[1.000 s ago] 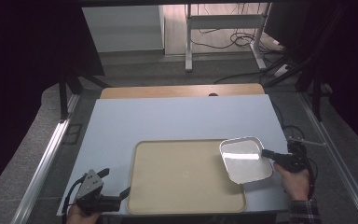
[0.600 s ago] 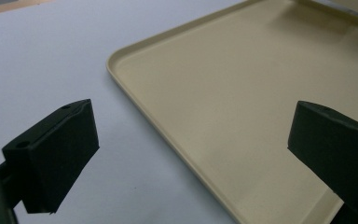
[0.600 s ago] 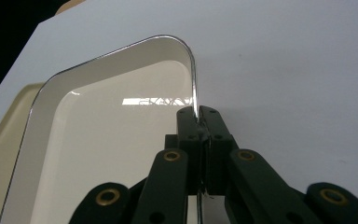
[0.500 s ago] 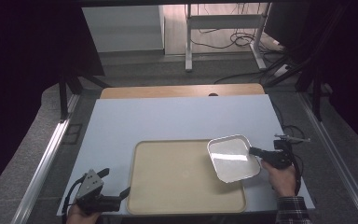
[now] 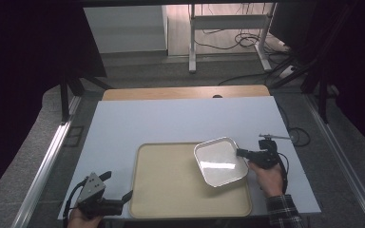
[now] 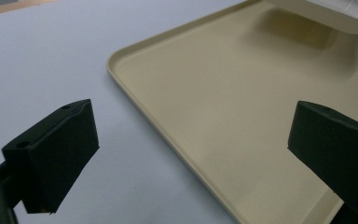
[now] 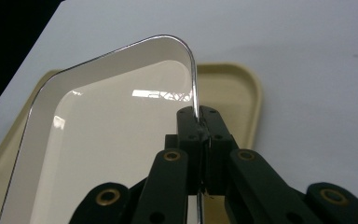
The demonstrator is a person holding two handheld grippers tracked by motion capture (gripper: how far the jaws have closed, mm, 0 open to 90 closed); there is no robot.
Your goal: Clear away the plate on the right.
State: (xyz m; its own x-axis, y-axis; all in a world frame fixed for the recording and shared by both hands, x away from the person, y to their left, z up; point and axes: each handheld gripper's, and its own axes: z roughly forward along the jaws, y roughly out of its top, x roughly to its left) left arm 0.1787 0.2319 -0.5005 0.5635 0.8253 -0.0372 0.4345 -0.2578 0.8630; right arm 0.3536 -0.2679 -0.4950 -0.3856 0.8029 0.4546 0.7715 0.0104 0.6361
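Observation:
A white rectangular dish [image 5: 220,162] with a thin dark rim hangs over the right part of a beige tray [image 5: 171,185]. My right gripper [image 5: 241,153] is shut on the dish's right rim; in the right gripper view the jaws pinch the rim of the dish [image 7: 98,140] just below its rounded corner, with the tray [image 7: 235,93] beyond. My left gripper [image 5: 119,197] rests at the table's front left, beside the tray's left edge, open with nothing between its fingers. In the left gripper view the tray [image 6: 223,121] fills the right side and the dish's underside [image 6: 326,16] shows at the top.
The tray lies on a pale blue table top [image 5: 180,118] with a wooden strip [image 5: 185,92] along its far edge. Cables trail across the floor behind the table. Dark curtains flank both sides.
My right gripper has carried the dish leftward, from the tray's right edge to farther over the tray. The left gripper has stayed put.

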